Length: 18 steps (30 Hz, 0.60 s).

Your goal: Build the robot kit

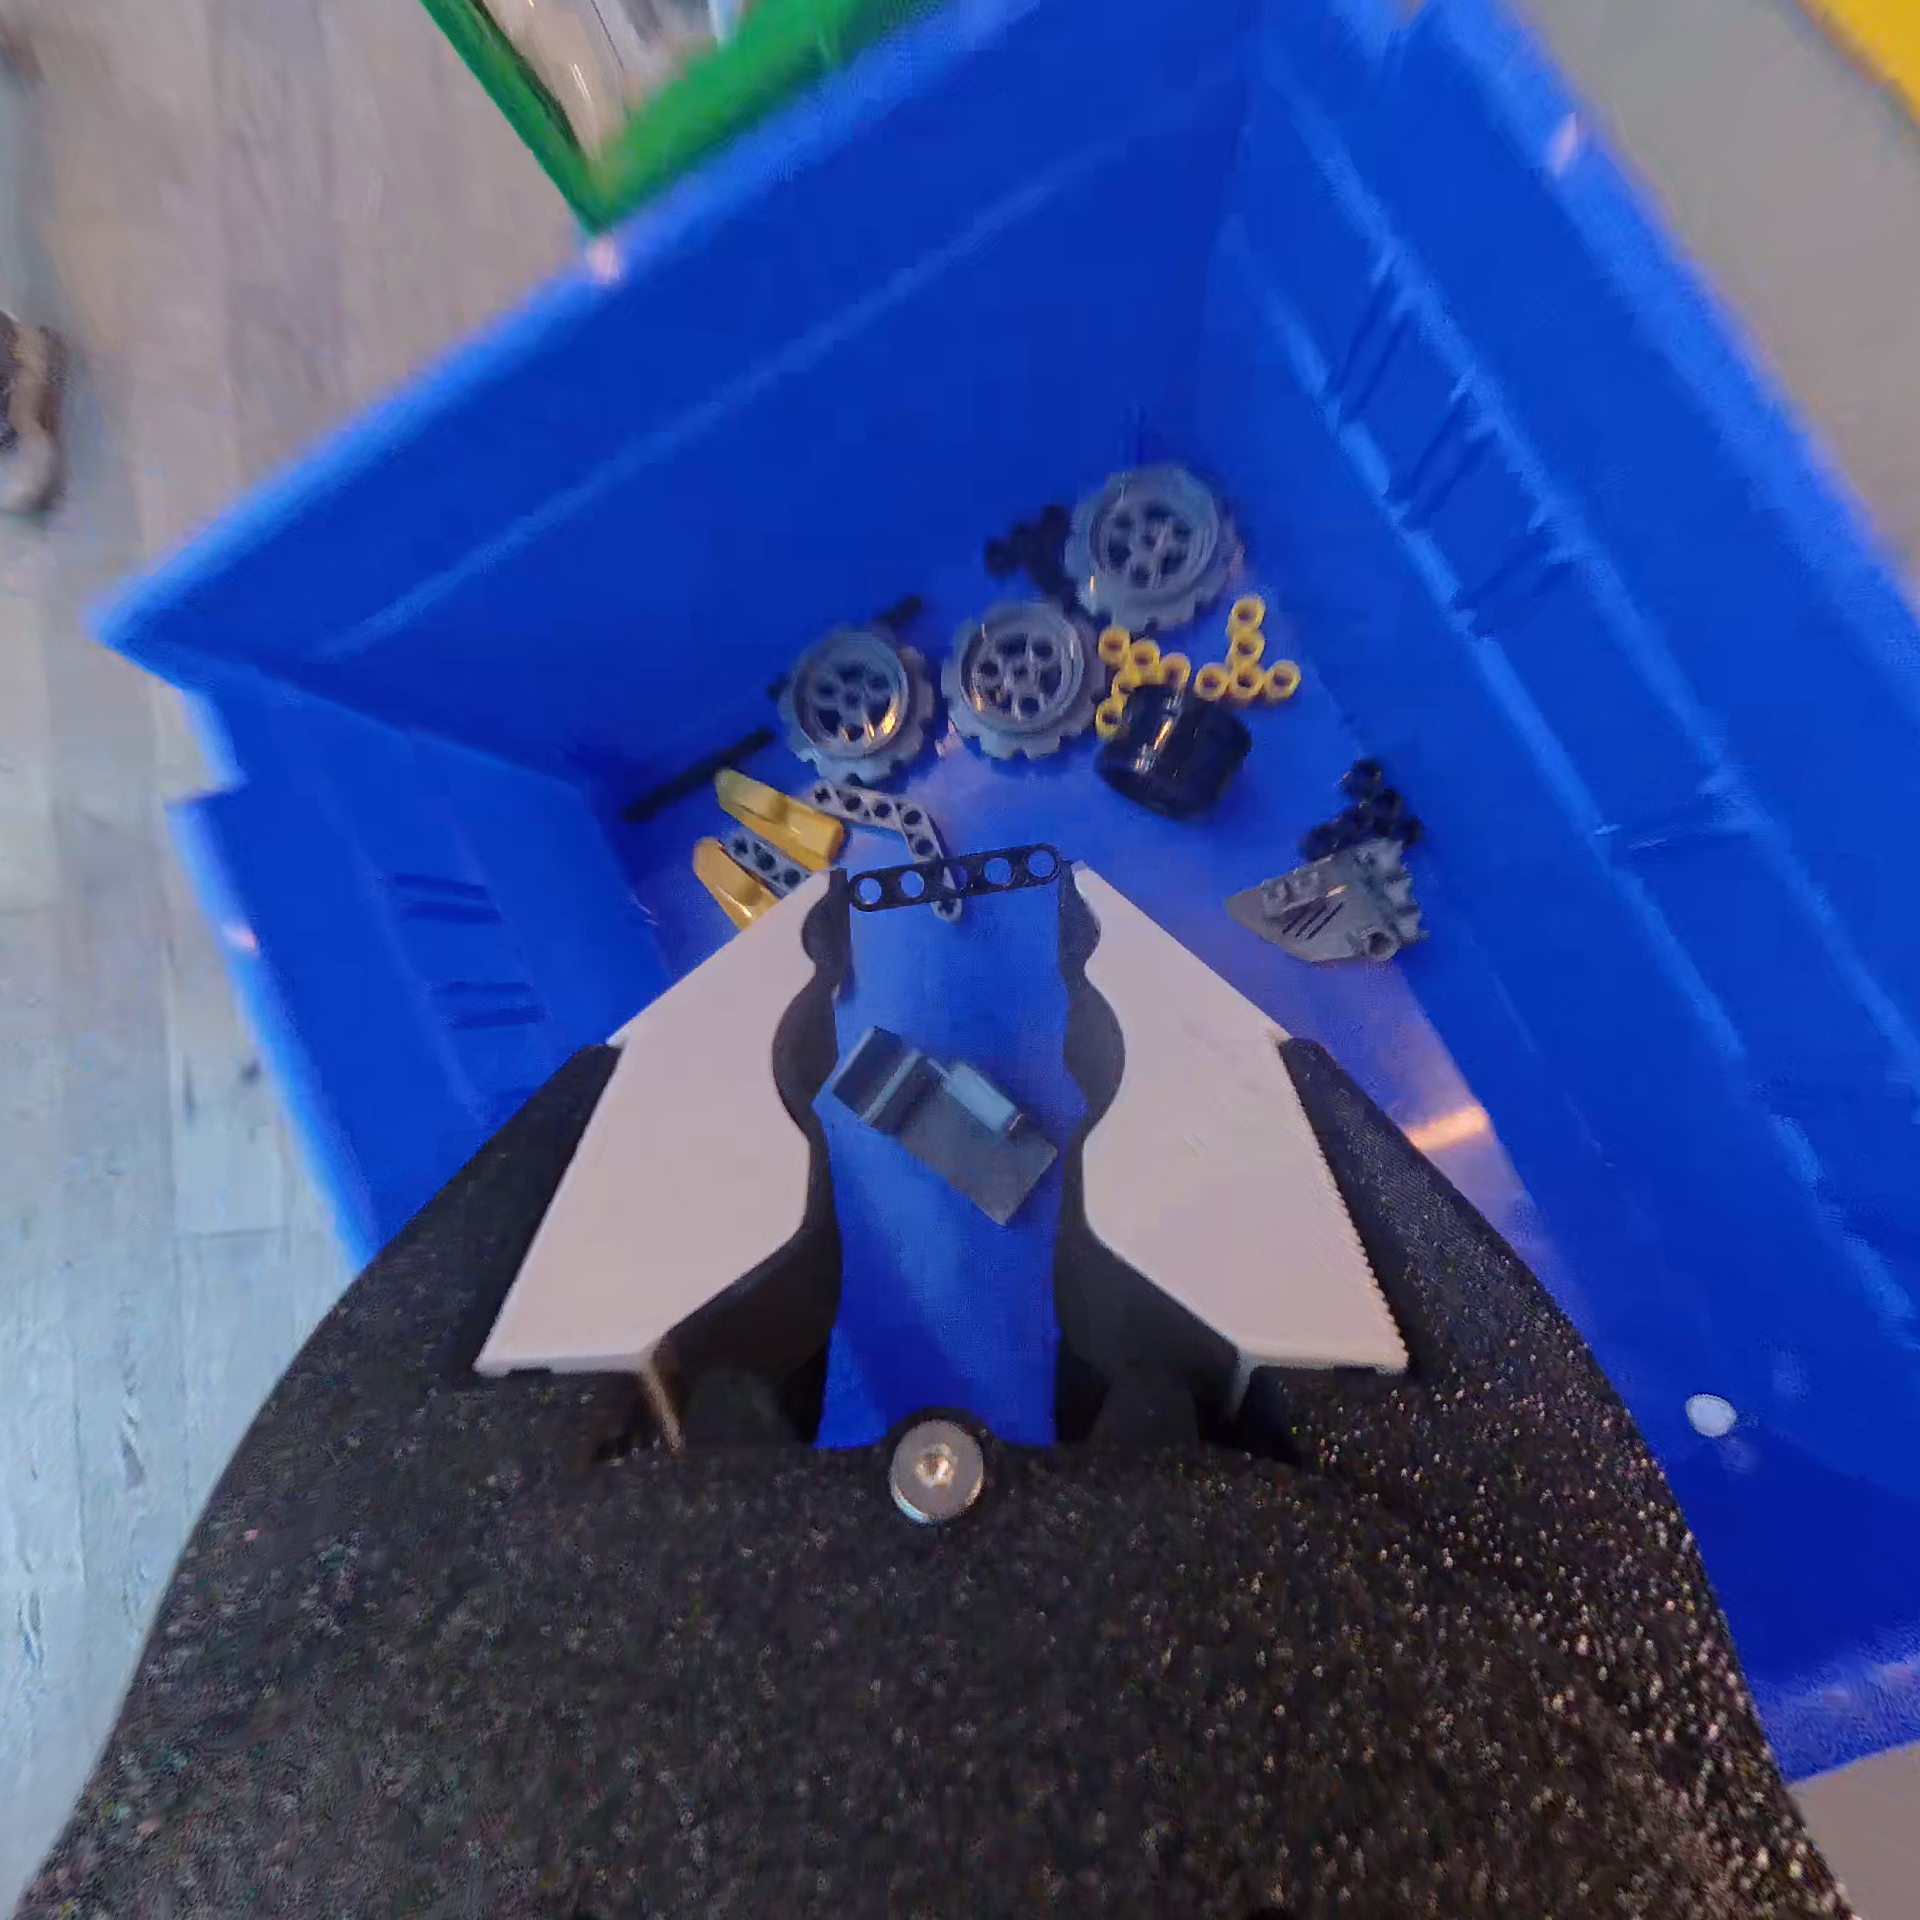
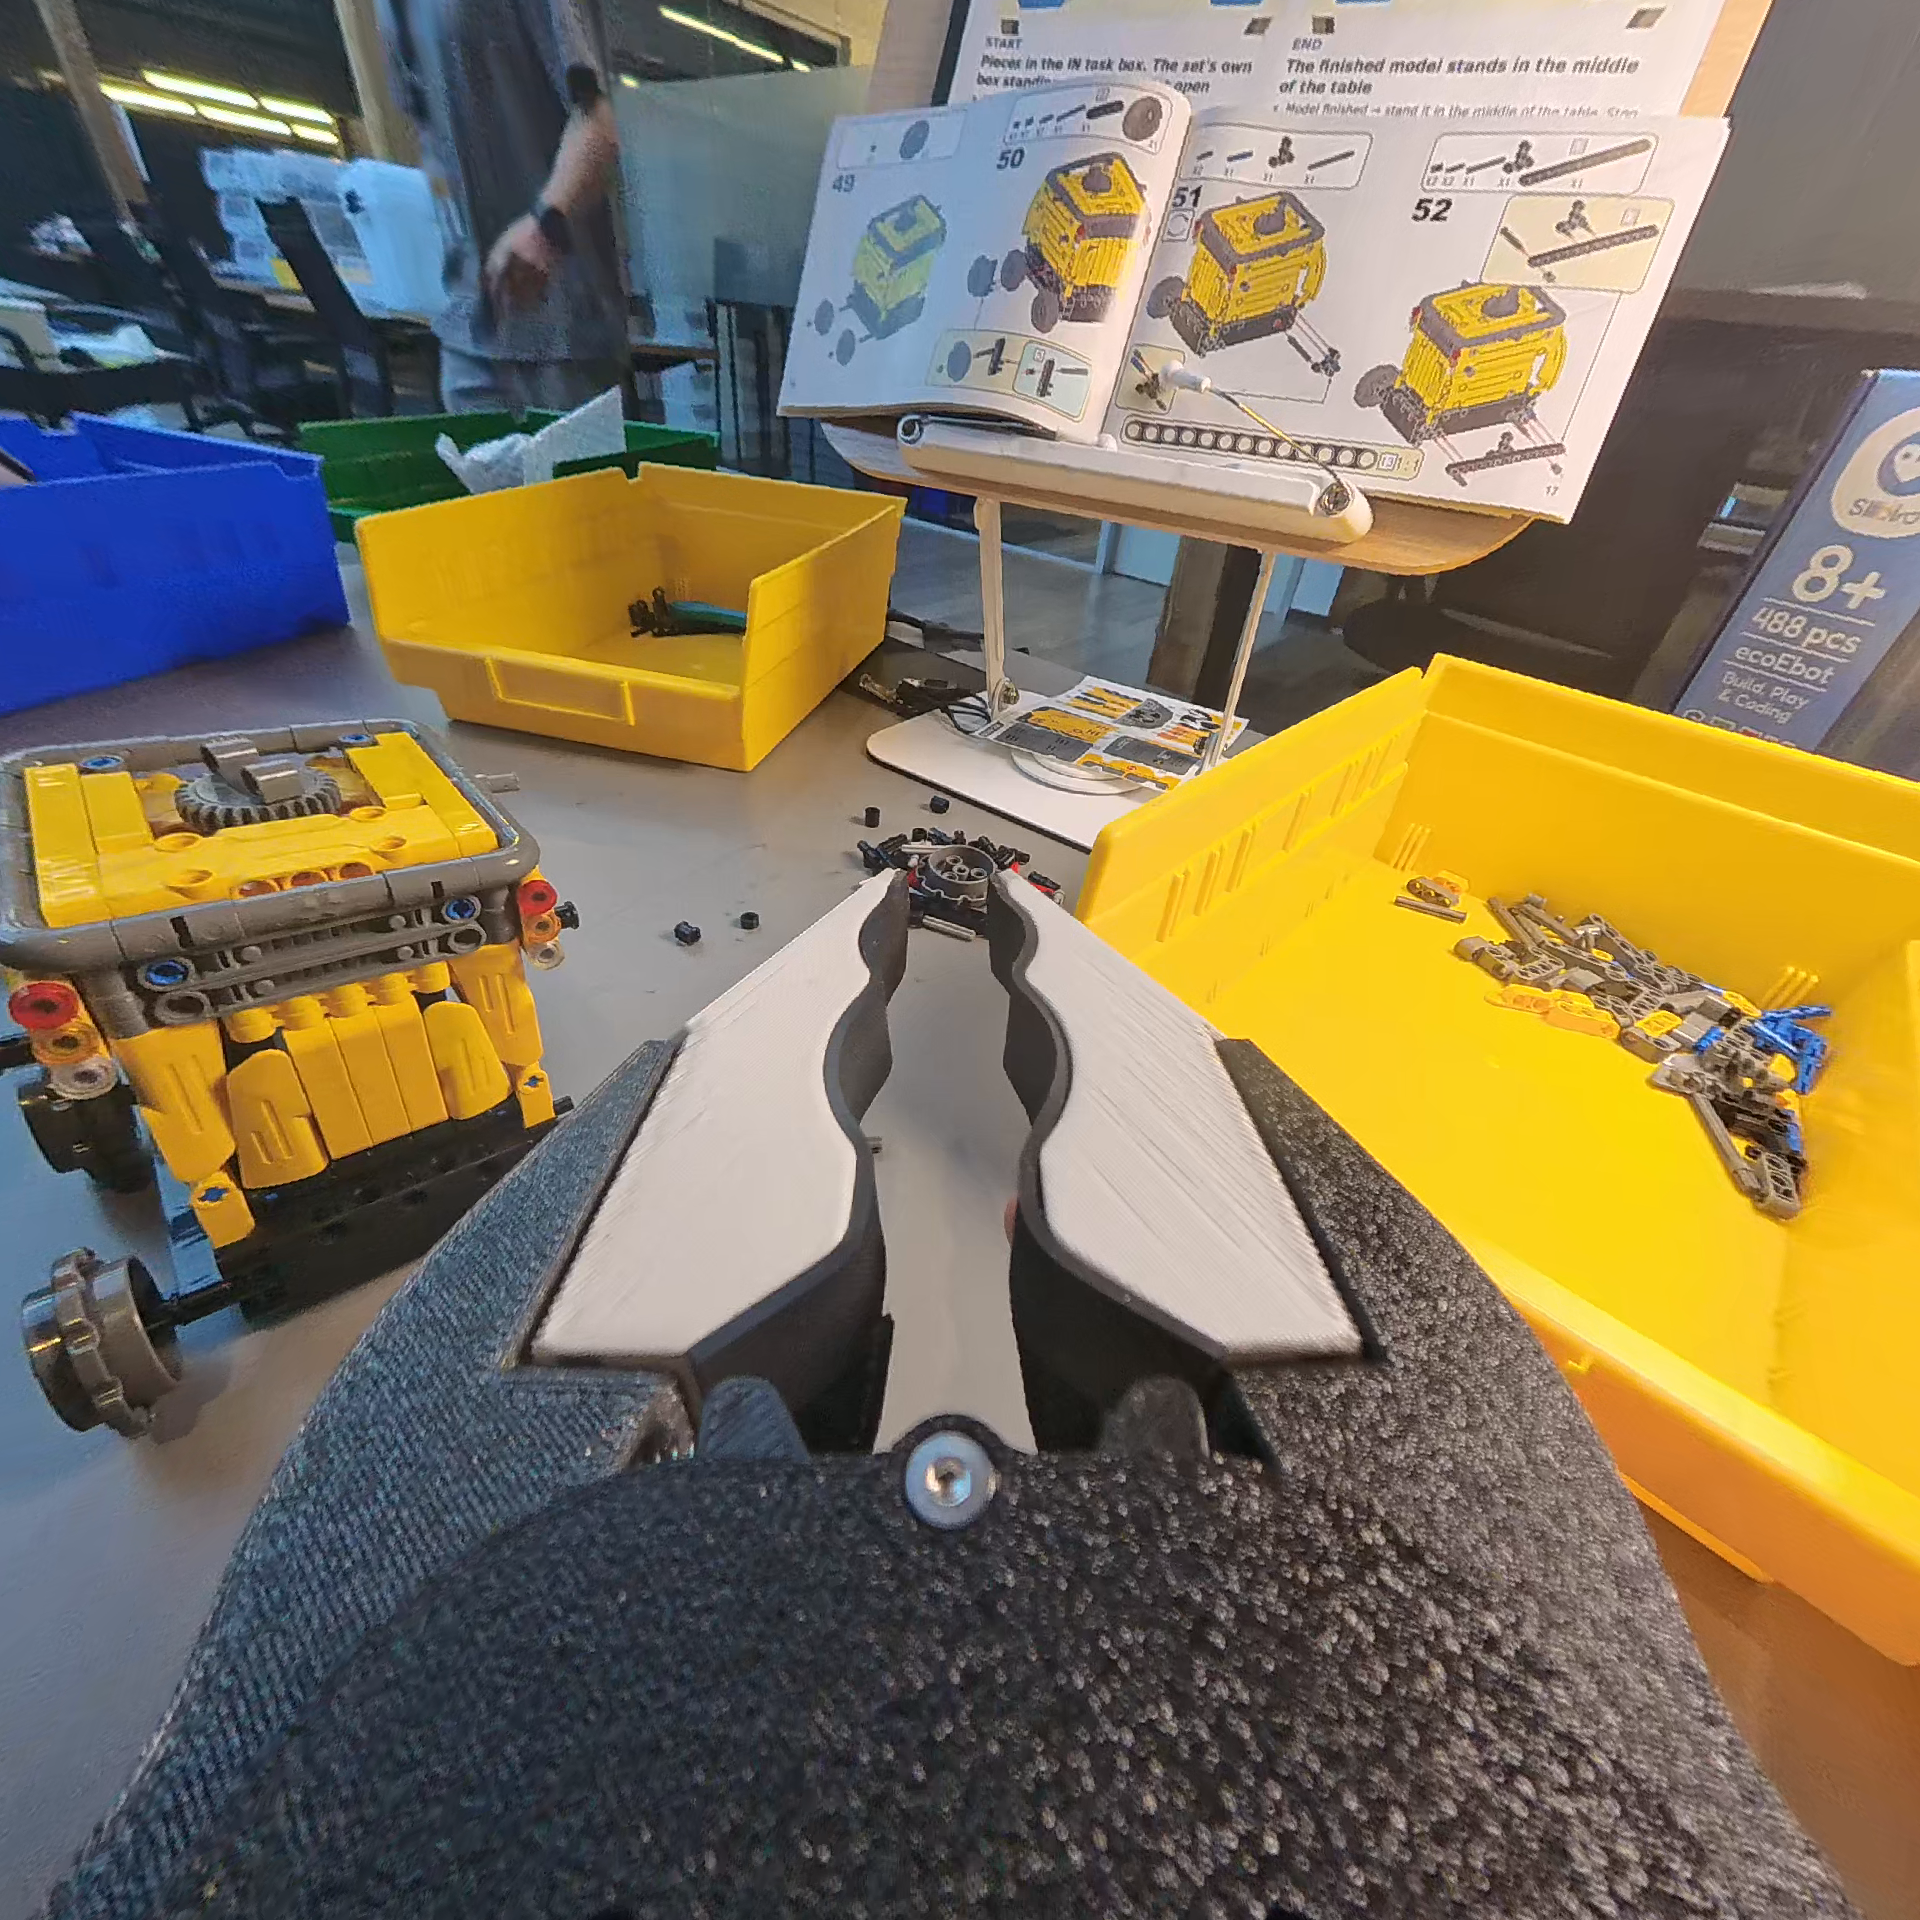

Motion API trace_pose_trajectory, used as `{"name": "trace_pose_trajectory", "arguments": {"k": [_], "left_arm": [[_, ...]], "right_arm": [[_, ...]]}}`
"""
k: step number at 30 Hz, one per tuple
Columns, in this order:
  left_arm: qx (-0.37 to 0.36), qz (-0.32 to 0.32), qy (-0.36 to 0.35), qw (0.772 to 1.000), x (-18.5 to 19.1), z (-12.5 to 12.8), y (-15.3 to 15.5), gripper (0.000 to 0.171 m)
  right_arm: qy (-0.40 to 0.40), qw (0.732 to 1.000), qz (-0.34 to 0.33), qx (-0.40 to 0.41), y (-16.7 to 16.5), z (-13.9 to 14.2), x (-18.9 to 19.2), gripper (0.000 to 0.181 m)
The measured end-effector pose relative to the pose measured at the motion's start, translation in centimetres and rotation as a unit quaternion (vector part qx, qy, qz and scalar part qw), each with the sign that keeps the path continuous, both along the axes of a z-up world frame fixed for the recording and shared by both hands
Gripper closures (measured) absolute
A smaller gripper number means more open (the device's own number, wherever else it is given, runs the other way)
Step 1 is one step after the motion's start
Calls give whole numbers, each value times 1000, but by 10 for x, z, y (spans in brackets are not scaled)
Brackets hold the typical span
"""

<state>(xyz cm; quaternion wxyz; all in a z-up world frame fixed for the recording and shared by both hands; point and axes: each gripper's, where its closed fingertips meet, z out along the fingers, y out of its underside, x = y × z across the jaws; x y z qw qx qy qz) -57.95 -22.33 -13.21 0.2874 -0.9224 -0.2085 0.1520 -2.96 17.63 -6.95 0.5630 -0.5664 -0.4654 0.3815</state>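
Hovering: left gripper (image 1: 954, 883) agape over blue plastic bin (image 1: 727, 436); right gripper (image 2: 943, 883) slightly parted, empty.

Workshop/lab assembly bench. Grey table (image 2: 665, 831) carries plastic parts bins: yellow bin (image 2: 582, 613) toward the far edge, a second yellow bin (image 2: 1351, 1039) of loose brick pieces at the right edge, blue bin (image 2: 135, 561) and green bin (image 2: 416, 457) far left. Instruction booklet (image 2: 1195, 301) on a stand behind. Half-built yellow brick model (image 2: 270, 987) near the left edge. Shelving, strip lights, a person standing behind.
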Motion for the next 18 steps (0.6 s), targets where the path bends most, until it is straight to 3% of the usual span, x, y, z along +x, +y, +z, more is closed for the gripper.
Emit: {"name": "trace_pose_trajectory", "arguments": {"k": [6,10,13,18], "left_arm": [[76,-38,117,989,19,103,27,134],[153,-123,182,963,77,160,79,134],[211,-209,224,928,146,175,134,134],[297,-313,263,863,256,160,222,134]], "right_arm": [[1,1000,5,-7,-2,-3,-2,166],[3,1000,13,-7,-6,-3,-4,166],[5,1000,21,-8,-10,-1,-10,166],[-1,999,38,-1,-25,14,-31,164]]}}
